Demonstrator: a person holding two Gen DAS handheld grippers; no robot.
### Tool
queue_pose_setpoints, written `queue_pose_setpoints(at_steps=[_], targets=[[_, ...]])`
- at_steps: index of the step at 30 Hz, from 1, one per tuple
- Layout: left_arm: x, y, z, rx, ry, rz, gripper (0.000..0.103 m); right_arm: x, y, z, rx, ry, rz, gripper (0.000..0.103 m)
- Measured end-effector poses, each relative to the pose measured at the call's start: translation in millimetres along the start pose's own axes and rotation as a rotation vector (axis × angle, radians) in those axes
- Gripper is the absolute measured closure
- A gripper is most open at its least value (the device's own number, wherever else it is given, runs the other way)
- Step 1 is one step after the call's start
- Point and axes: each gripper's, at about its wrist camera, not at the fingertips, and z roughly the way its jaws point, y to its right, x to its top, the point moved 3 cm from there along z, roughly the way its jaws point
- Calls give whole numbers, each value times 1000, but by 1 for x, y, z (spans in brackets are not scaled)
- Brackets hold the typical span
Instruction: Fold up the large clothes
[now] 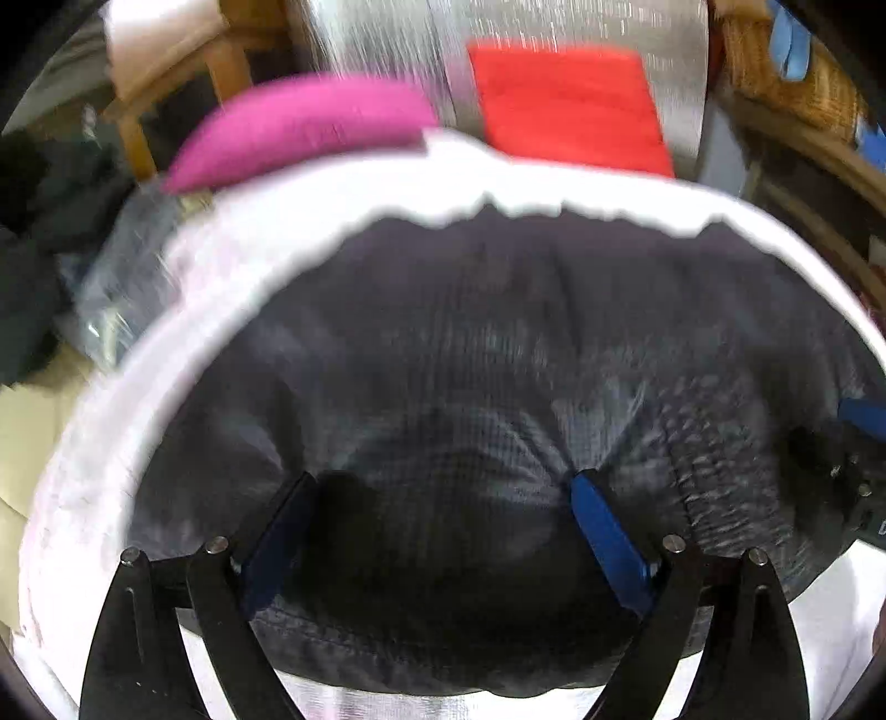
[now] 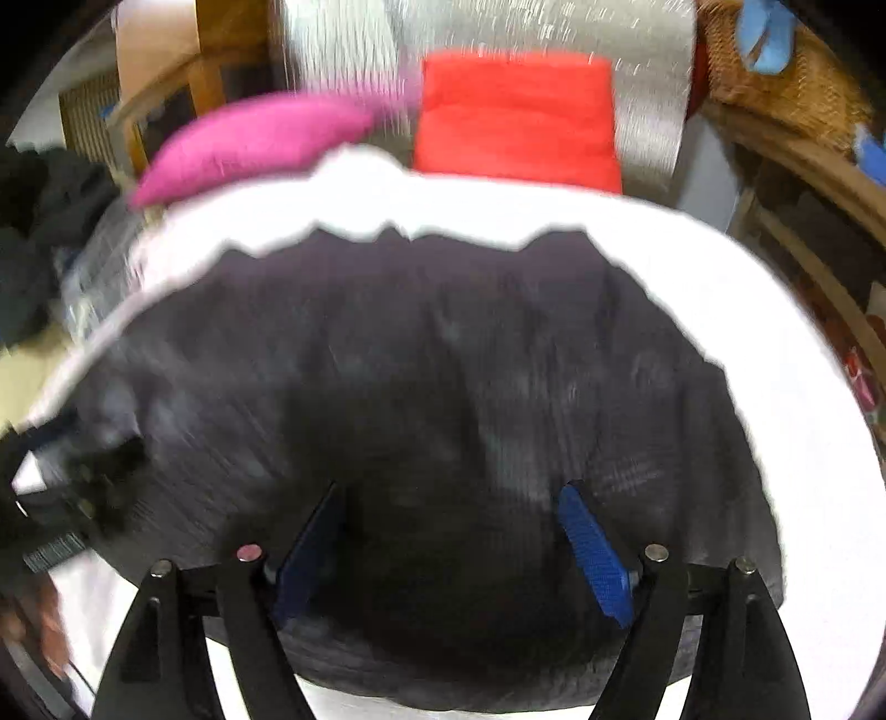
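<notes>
**Dark garment laid flat, both grippers open above it**

Around us is a cluttered room: wooden furniture (image 1: 183, 72) at the back, a silvery mat (image 1: 581, 27) running away from us, and a white sheet (image 1: 609, 194) spread as the work surface. On the far side lie a folded red cloth (image 1: 565, 105) and a pink one (image 1: 299, 127).

The dark garment (image 1: 470, 343) lies on the white sheet directly under us, its far edge ragged against the white. Our left gripper (image 1: 443, 487) hangs over its near part with the jaws apart and no cloth pinched; our right gripper (image 2: 448, 498) stands the same, wide and empty, over the same garment.

We judge a fold has been laid and released. The next move calls for finding an outer edge or corner, closing on one layer only, and carrying it across evenly with both hands.
</notes>
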Motion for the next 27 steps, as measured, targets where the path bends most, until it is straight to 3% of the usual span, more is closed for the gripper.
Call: queue_pose_setpoints(at_steps=[2, 5, 8, 10, 13, 14, 18, 21, 27], targets=[[2, -3, -8, -27, 15, -14, 9, 4, 1, -8, 17, -1, 17, 18], [7, -22, -35, -136, 68, -68, 9, 18, 18, -35, 122, 58, 76, 18], [16, -72, -64, -197, 168, -122, 9, 28, 56, -58, 199, 102, 150, 18], [20, -113, -66, -233, 185, -185, 6, 29, 87, -65, 230, 91, 215, 15], [20, -173, -41, -292, 119, -310, 6, 21, 146, -62, 237, 72, 366, 9], [13, -191, -27, -342, 79, -355, 6, 16, 170, -54, 257, 52, 442, 8], [2, -221, 15, -504, -37, -509, 6, 0, 225, -18, 362, -29, 646, 8], [-1, -222, 33, -538, -68, -549, 6, -3, 222, -2, 428, -65, 656, 8], [2, -226, 39, -600, -61, -612, 6, -1, 205, 15, 457, -96, 613, 8]])
